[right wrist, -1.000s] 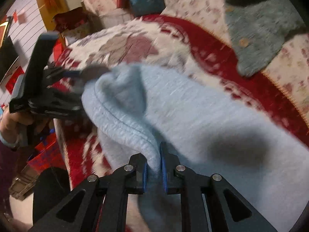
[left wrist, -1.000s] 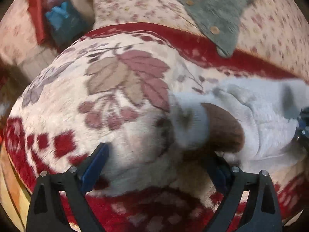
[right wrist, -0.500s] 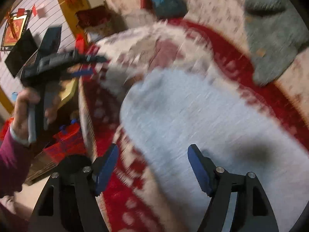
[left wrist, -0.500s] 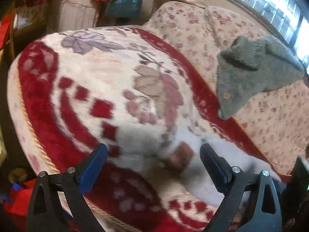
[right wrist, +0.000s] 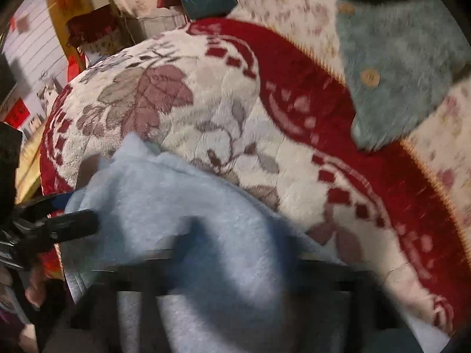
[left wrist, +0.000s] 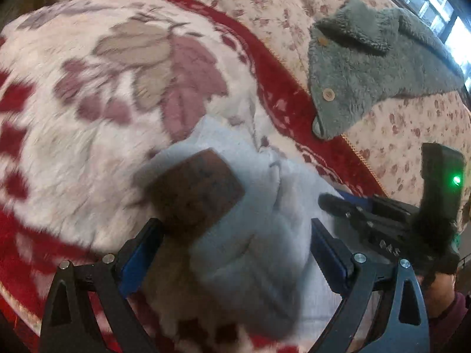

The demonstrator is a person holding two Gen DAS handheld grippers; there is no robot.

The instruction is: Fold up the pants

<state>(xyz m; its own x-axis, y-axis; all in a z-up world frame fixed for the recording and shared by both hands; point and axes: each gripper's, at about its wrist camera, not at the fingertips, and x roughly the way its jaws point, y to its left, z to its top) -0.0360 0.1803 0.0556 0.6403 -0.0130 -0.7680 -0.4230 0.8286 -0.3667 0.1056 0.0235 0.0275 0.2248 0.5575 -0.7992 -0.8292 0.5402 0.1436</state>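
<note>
Meanwhile, light-blue pants point(left wrist: 256, 235) lie bunched on the red floral blanket point(left wrist: 88, 135); the left gripper point(left wrist: 235, 253) straddles them, jaws spread wide, while the right gripper point(right wrist: 232, 267), a blur, has just been closing over the fabric; grip unclear.

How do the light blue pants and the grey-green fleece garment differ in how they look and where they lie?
The light blue pants are smooth knit with a brown patch; the grey-green fleece garment is shaggy with round buttons. The pants lie bunched on the red-and-white blanket, between the left gripper's open jaws; the fleece lies spread, mostly on the flowered cover, untouched. Both are soft clothing.
</note>
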